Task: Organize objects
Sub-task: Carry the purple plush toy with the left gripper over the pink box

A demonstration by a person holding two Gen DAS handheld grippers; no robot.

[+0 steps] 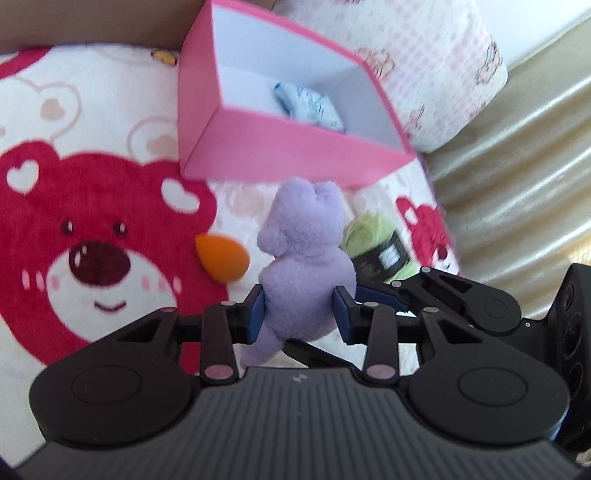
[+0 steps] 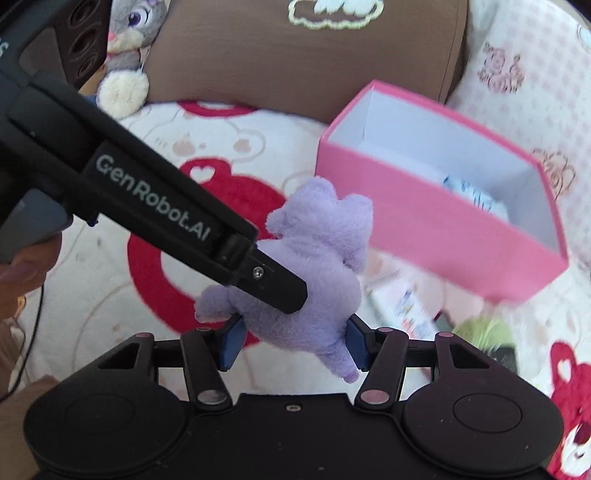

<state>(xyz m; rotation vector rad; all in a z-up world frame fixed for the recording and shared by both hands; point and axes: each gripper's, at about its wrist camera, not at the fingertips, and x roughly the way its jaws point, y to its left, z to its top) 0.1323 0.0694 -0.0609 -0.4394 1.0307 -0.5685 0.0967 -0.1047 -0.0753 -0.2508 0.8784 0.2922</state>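
A lilac plush toy (image 1: 303, 240) hangs above the bear-print blanket, held from two sides. My left gripper (image 1: 299, 306) is shut on its lower body, blue pads pressing both flanks. My right gripper (image 2: 295, 339) is also shut on the plush toy (image 2: 325, 240), and the left gripper's finger (image 2: 273, 284) crosses in front of it from the upper left. An open pink box (image 1: 258, 155) with white inner walls stands just beyond; a blue-white packet (image 1: 310, 105) lies inside. The pink box (image 2: 424, 221) appears to the right in the right wrist view.
An orange egg-shaped sponge (image 1: 221, 258) and a green yarn ball with a black label (image 1: 373, 243) lie on the blanket under the toy. A small printed packet (image 2: 402, 306) lies near the box. A brown cushion (image 2: 295, 55), a grey rabbit plush (image 2: 129, 29) and a pink-patterned pillow (image 1: 424, 55) stand behind.
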